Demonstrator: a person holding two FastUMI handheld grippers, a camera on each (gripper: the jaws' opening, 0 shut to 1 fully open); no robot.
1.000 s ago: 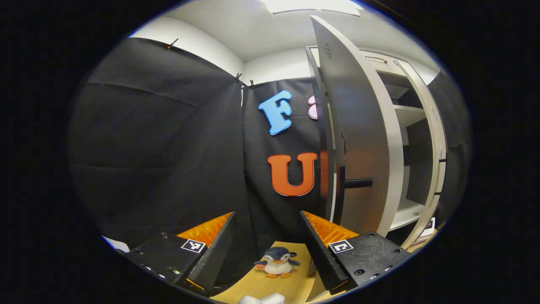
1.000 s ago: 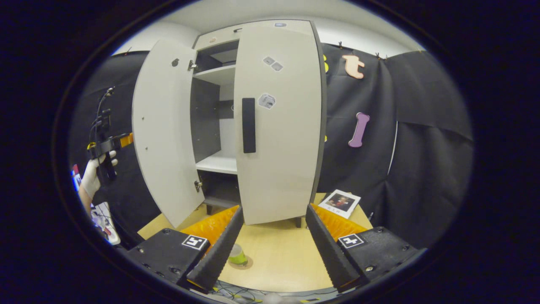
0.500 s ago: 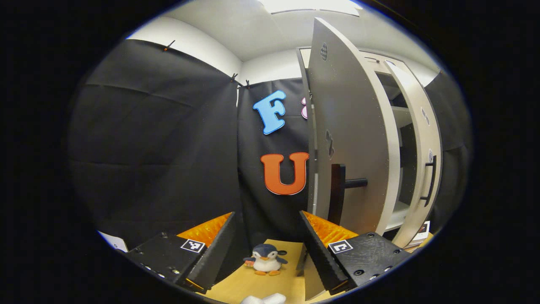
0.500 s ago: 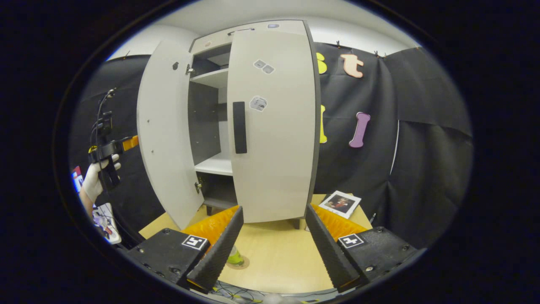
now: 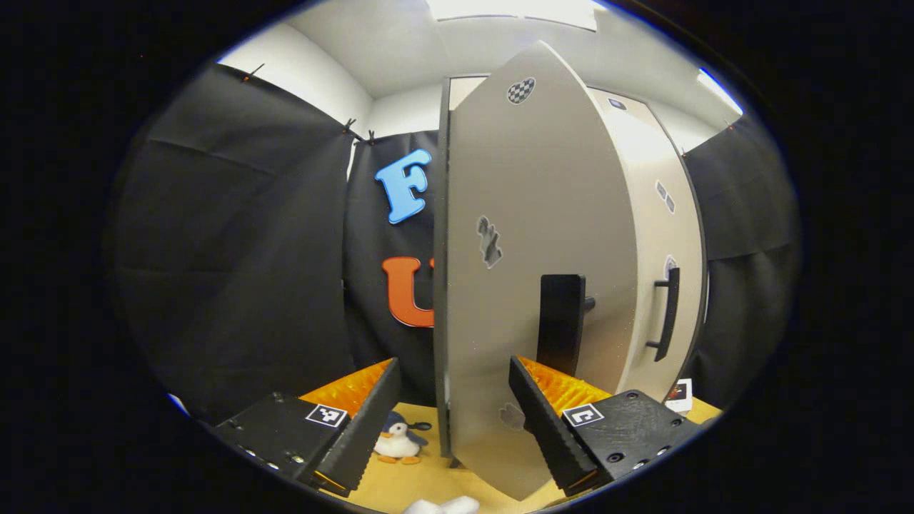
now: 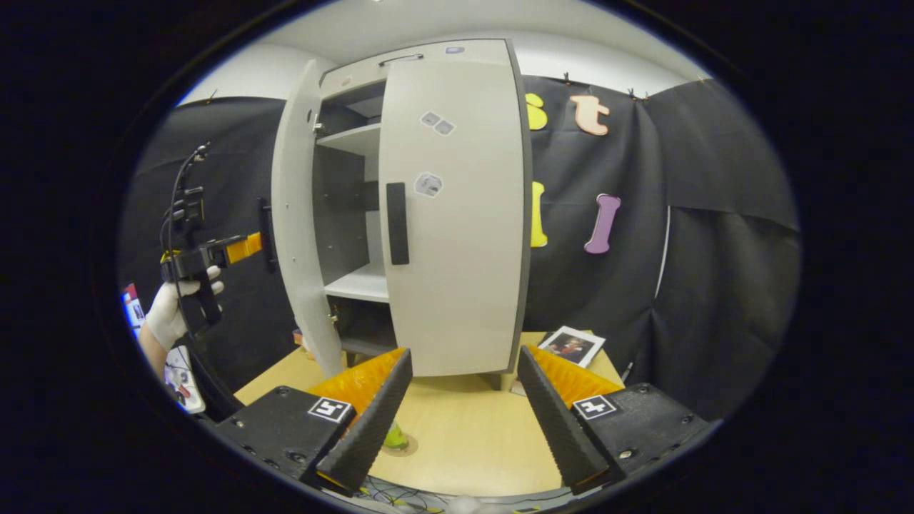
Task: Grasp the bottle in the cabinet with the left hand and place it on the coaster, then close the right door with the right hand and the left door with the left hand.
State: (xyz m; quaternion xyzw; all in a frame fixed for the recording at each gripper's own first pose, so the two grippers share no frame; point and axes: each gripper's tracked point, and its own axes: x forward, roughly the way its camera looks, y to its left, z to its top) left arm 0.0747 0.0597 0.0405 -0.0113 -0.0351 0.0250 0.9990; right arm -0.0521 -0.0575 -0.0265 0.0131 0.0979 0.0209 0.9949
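Bottle [image 6: 395, 434] sits on the coaster [image 6: 402, 448] on the worktop [image 6: 464, 435] in front of the cabinet [image 6: 371, 214], partly hidden behind my right claw [image 6: 463, 421], so I judge that part done. The right door [image 6: 457, 214] looks shut against the cabinet, and the left door [image 5: 528, 285] is part-way closed, with a gap of shelf showing between the two doors in the right gripper view. My left claw [image 5: 453, 421] is spread wide and holds nothing; one finger lies in front of the left door's lower face, just below its dark handle [image 5: 560, 321], though I cannot tell whether it touches. The right claw is also spread wide and empty, hanging back from the cabinet. The risk, as I see it, is pushing too close to the hinge side or letting the finger slip off the smooth panel, leaving the door ajar, or catching the handle and pulling it back open. Compared with a second ago, the left door has swung far toward the cabinet: then I saw its edge and the open shelves, now its front face.
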